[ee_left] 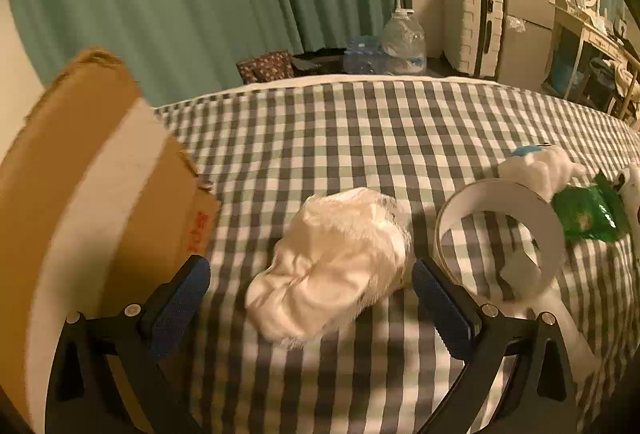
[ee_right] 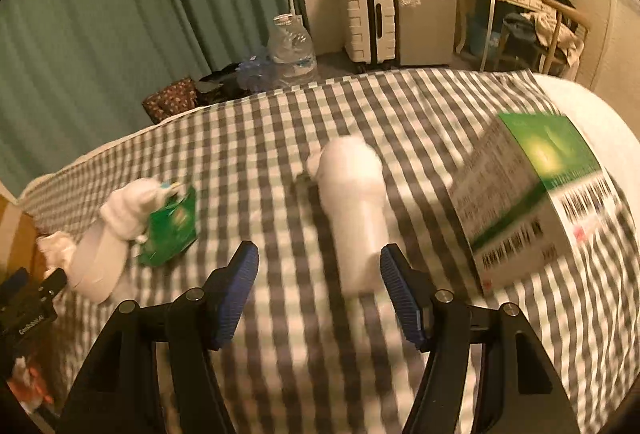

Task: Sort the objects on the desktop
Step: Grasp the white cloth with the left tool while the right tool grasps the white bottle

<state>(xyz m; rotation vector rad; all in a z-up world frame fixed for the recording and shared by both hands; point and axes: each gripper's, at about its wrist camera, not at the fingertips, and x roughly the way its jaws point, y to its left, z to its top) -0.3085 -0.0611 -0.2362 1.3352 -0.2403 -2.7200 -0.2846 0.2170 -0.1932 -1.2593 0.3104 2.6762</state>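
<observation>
Left wrist view showed the left gripper with its jaws spread wide and nothing between the pads, hanging over a crumpled white cloth at lower centre on the checked bedcover; a cardboard box filled the left edge, a white ring-shaped fan lay right of the cloth, and a green packet with a white plush toy sat at the right. Right wrist view showed the right gripper with jaws apart, empty, a blurred white bottle lying just ahead of its right pad; a green-topped carton stood at the right, the green packet at the left
</observation>
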